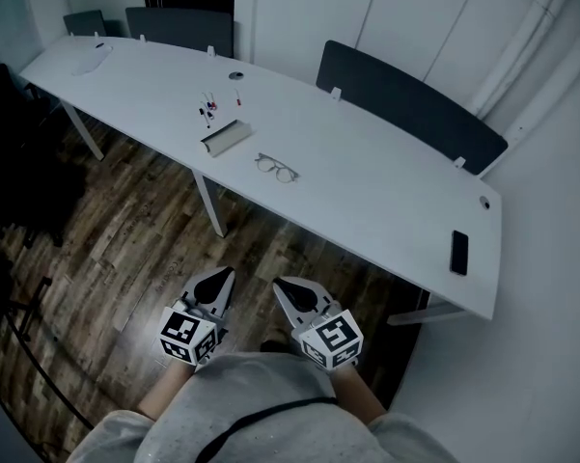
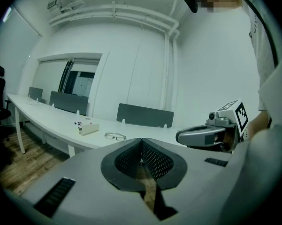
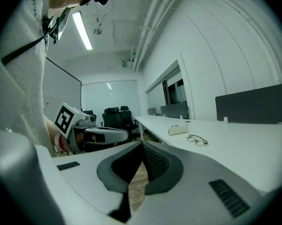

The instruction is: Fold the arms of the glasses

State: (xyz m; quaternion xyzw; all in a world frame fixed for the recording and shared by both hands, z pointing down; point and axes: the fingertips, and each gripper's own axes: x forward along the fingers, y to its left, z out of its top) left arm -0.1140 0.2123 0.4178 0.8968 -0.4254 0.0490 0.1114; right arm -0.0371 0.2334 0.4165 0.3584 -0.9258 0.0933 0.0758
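The glasses [image 1: 276, 169] lie on the white tabletop [image 1: 386, 191] near a pale box [image 1: 226, 137]. They are too small here to tell whether their arms stand out or lie folded, so progress can't be judged. The frame is thin wire with round lenses, and the top is smooth and matte. Left tool [image 1: 222, 276] and right tool [image 1: 284, 285] hang over the wood floor [image 1: 145, 249], well apart from them — jaws together, nothing between the dark meshed pads [image 2: 155, 159].
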